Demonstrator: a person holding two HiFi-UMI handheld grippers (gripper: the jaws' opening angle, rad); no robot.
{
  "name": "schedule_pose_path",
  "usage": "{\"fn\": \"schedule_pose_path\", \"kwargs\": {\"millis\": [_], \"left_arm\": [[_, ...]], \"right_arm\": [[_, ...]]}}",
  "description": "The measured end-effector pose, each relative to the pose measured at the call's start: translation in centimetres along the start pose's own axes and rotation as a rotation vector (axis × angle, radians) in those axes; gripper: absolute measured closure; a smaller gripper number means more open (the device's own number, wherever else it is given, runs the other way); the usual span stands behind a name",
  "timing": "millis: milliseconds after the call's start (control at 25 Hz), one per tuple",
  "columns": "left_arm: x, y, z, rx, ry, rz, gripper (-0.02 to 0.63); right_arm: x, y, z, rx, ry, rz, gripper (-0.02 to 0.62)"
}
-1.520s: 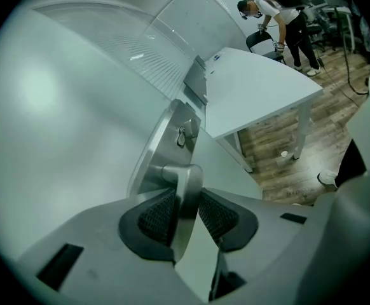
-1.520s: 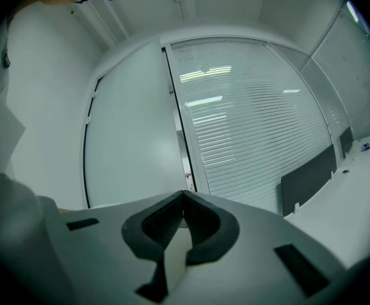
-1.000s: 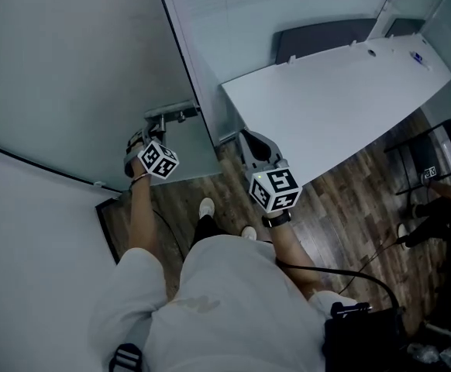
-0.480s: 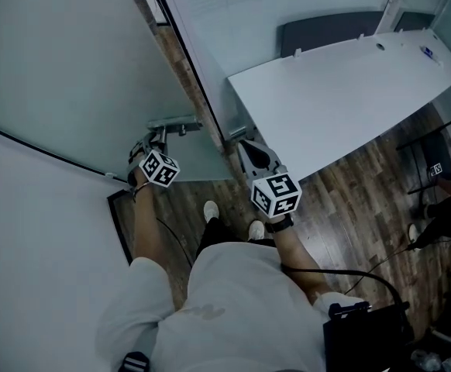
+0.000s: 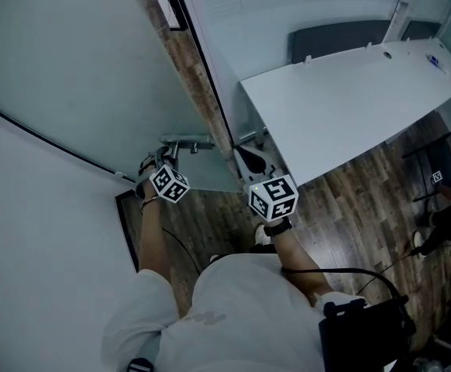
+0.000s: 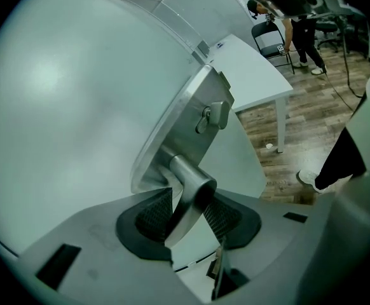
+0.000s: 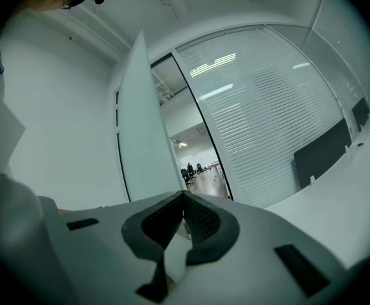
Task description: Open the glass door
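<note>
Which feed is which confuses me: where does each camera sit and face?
Head view: on the person's head, steeply down onto frosted glass door, left gripper, right gripper; forearms, torso show.
Left gripper view: on that gripper, facing silver metal lever handle between its just-widened jaws; leg shows.
Right gripper view: on that gripper, level through the doorway; shut jaws.
Shared: door, white table.

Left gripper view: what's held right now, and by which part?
The left hand-held gripper grips the door handle by its lever bar; its jaws have just been opening slightly, lever between them.

Frosted glass door [image 5: 94, 60] ajar, steel handle [image 5: 184, 141]
</note>
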State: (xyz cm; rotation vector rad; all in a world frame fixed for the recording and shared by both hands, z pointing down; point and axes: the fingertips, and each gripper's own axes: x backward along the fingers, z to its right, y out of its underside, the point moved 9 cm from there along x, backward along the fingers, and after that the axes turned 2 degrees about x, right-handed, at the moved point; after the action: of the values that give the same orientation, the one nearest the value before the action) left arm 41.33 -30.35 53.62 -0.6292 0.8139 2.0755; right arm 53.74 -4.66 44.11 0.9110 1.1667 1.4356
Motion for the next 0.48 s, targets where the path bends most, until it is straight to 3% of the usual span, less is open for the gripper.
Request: {"fn": "schedule_pose_path", "kwargs": {"millis": [480], "left_arm": [[5.6,5.4,3.0,-0.066,0.017,0.085,0.472]], "right_arm": [[3.3,4.2,-9.6,-0.013,0.075,-0.053,0.592]]}}
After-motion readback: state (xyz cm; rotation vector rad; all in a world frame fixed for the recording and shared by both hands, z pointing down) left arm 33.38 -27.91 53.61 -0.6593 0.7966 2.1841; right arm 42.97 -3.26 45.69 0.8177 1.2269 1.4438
